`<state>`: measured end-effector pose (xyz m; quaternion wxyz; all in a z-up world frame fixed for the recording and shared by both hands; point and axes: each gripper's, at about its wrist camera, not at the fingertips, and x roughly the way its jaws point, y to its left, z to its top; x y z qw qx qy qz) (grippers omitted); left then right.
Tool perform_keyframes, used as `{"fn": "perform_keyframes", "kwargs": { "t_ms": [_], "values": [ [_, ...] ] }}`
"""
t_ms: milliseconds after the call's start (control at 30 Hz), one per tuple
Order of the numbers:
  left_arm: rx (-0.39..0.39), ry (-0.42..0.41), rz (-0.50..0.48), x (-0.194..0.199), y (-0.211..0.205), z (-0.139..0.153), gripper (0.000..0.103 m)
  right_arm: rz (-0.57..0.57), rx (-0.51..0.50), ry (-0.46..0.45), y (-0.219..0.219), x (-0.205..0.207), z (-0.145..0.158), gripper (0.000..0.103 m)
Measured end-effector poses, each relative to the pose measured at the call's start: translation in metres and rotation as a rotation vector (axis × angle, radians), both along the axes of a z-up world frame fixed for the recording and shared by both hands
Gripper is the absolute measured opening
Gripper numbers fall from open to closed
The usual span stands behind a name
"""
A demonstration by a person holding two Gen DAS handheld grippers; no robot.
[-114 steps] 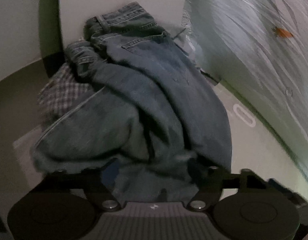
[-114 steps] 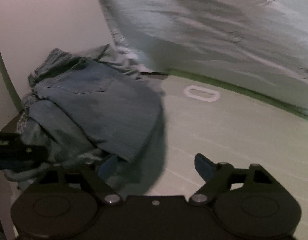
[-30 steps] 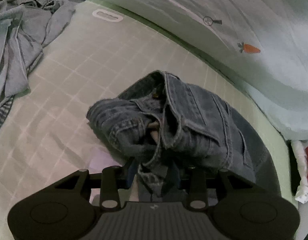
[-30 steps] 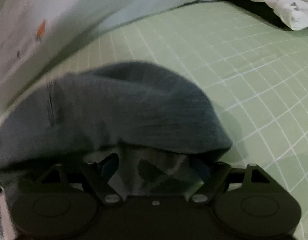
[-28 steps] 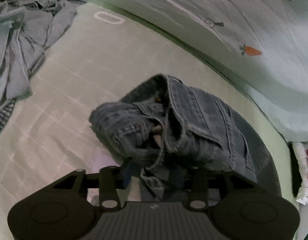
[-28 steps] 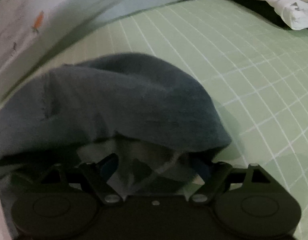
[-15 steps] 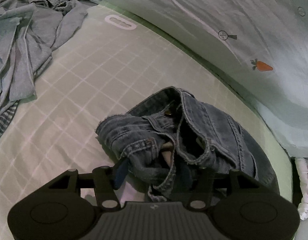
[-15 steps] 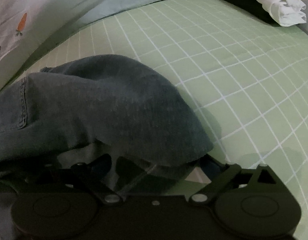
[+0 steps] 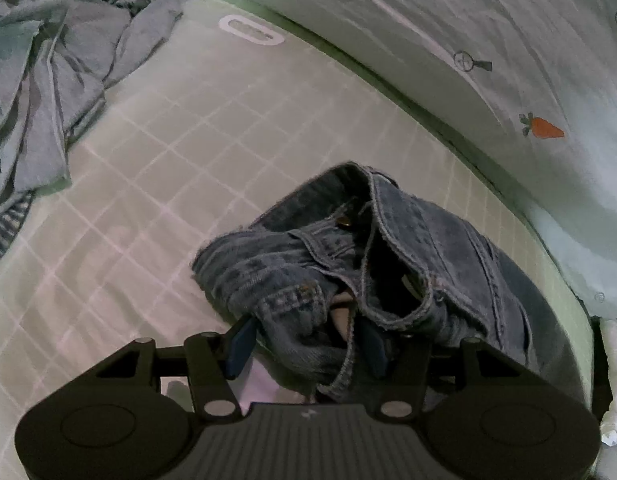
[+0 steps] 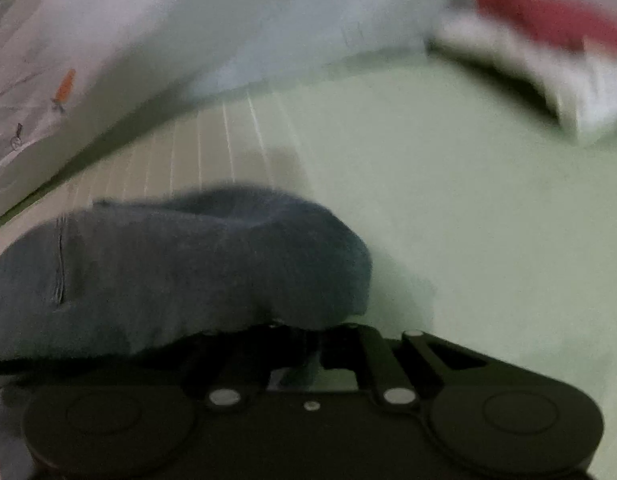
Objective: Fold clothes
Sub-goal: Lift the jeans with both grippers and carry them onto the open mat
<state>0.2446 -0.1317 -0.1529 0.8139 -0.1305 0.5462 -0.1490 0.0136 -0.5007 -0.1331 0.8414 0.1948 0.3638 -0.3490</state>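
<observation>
A pair of blue jeans (image 9: 408,248) lies crumpled on the green checked bed sheet (image 9: 156,184), with the waistband and its brass button facing up. My left gripper (image 9: 308,340) stands open around a bunched part of the waistband; the denim lies between the blue pads (image 9: 240,340) without being pinched. In the blurred right wrist view the other end of the jeans (image 10: 180,264) humps up in front of my right gripper (image 10: 304,332). That gripper is shut on the jeans' near edge, and the cloth hides its fingertips.
A heap of grey-green clothes (image 9: 48,60) lies at the far left, with a striped cloth (image 9: 8,224) under it. A pale duvet with a carrot print (image 9: 508,40) runs along the back. A folded white and red stack (image 10: 548,48) sits at the right.
My right gripper has gone from wide open around the jeans' edge to shut on it and has lifted. My left gripper has widened, loosening its hold on the waistband.
</observation>
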Motion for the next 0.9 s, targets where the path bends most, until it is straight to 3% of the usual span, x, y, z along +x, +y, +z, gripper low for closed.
{"fn": "perform_keyframes", "kwargs": {
  "t_ms": [200, 300, 333, 367, 400, 467, 567, 700, 900],
  "values": [
    [-0.011, 0.039, -0.013, -0.007, -0.006, -0.011, 0.056, 0.148, -0.534, -0.071, 0.01, 0.058, 0.098, 0.005],
    [-0.046, 0.055, -0.036, -0.01, -0.01, -0.016, 0.056, 0.187, -0.752, -0.132, 0.035, 0.076, 0.121, 0.008],
    [-0.052, 0.062, -0.031, -0.011, -0.011, -0.018, 0.056, 0.195, -0.729, -0.11, 0.035, 0.08, 0.116, 0.014],
    [-0.043, 0.067, -0.028, -0.012, -0.013, -0.019, 0.056, 0.202, -0.687, -0.081, 0.033, 0.084, 0.107, 0.042],
    [-0.038, 0.071, -0.03, -0.013, -0.014, -0.021, 0.056, 0.209, -0.645, -0.051, 0.031, 0.088, 0.099, 0.057],
    [-0.041, 0.079, -0.04, -0.013, -0.017, -0.023, 0.056, 0.222, -0.562, 0.007, 0.028, 0.096, 0.082, 0.055],
    [-0.057, 0.094, -0.036, -0.012, -0.017, -0.025, 0.056, 0.163, -0.314, 0.003, 0.02, 0.077, 0.051, 0.061],
    [-0.064, 0.114, -0.03, -0.011, -0.018, -0.028, 0.057, -0.021, -0.025, -0.021, 0.007, 0.041, 0.013, 0.069],
    [-0.093, 0.147, -0.007, -0.011, -0.018, -0.031, 0.057, -0.153, 0.217, -0.085, -0.002, 0.015, -0.015, 0.071]
  ]
}}
